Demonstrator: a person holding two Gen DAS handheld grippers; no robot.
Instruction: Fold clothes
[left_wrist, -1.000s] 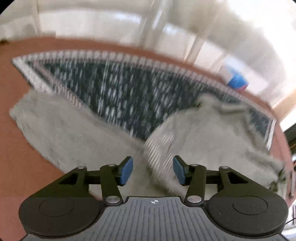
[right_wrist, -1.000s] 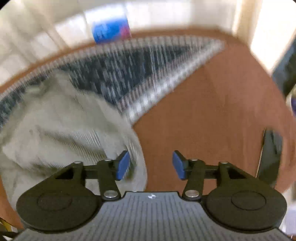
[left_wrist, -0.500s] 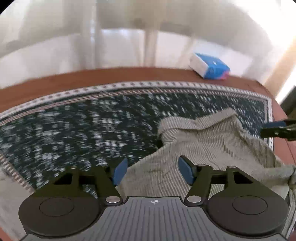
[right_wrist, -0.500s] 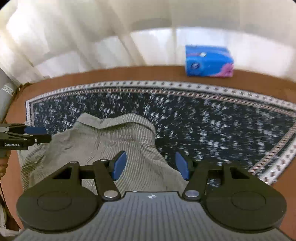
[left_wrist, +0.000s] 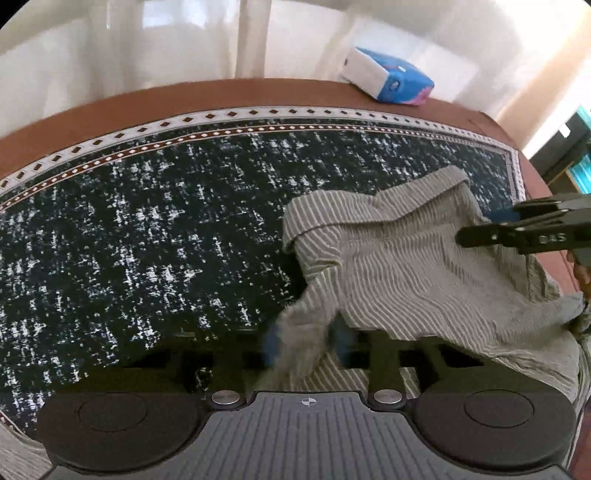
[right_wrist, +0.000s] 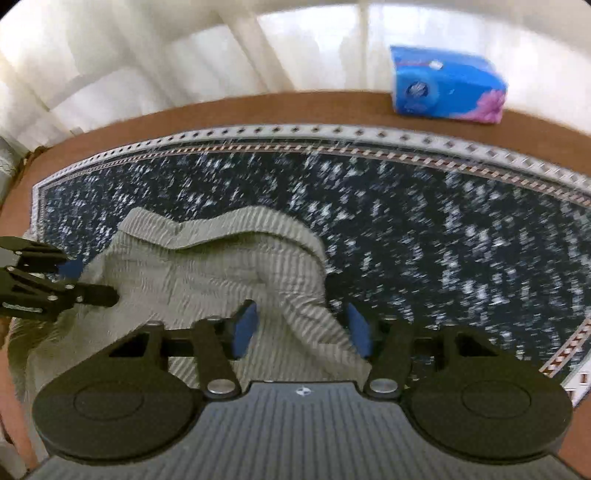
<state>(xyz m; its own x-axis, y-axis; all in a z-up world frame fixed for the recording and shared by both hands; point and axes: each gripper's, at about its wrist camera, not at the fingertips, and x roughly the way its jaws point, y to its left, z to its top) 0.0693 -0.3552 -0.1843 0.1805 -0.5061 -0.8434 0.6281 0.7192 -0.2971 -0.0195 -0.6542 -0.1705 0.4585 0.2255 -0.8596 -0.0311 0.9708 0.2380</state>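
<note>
The striped shirt (right_wrist: 221, 266) lies bunched on the patterned cloth (left_wrist: 147, 240); since a second ago your left gripper (left_wrist: 303, 341) and right gripper (right_wrist: 301, 328) have swung onto it, both agape, fabric between the fingers, suggesting a grasp soon.

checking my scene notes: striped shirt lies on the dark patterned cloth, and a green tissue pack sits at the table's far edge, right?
Not quite: the tissue pack is blue, not green, as the right wrist view shows. The striped shirt does lie on the dark patterned cloth.
</note>
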